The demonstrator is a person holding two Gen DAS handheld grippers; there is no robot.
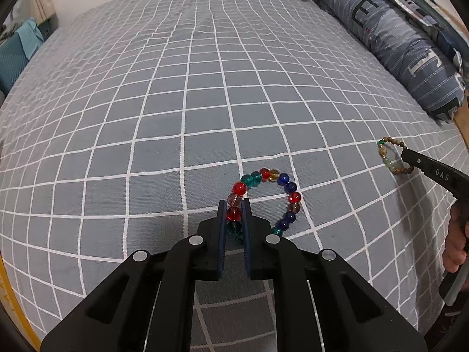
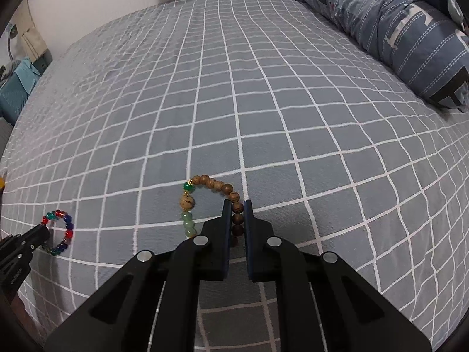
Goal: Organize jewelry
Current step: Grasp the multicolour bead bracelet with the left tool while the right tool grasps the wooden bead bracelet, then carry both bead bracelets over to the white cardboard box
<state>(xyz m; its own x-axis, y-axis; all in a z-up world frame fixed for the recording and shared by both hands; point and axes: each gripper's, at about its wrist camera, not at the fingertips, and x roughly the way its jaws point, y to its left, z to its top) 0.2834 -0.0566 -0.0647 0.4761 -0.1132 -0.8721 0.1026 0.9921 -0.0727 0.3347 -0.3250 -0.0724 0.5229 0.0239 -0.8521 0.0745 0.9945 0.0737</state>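
A bracelet of coloured glass beads (image 1: 288, 186) lies on the grey checked bedspread (image 1: 176, 102). My left gripper (image 1: 234, 204) is shut on its near-left side, with red and brownish beads pinched between the pads. A bracelet of brown wooden and pale green beads (image 2: 205, 182) lies further right on the bedspread (image 2: 263, 102). My right gripper (image 2: 237, 204) is shut on its right side, dark wooden beads held between the fingers. Each view shows the other gripper at its edge: the right gripper (image 1: 406, 156) on the wooden bracelet (image 1: 391, 155), the left gripper (image 2: 44, 234) on the glass bracelet (image 2: 63, 228).
A long blue-grey striped pillow (image 1: 395, 38) lies along the right side of the bed, also seen as the pillow (image 2: 395, 20). A teal cushion (image 1: 14, 55) sits past the bed's left edge. A hand (image 1: 454, 246) holds the right gripper's handle.
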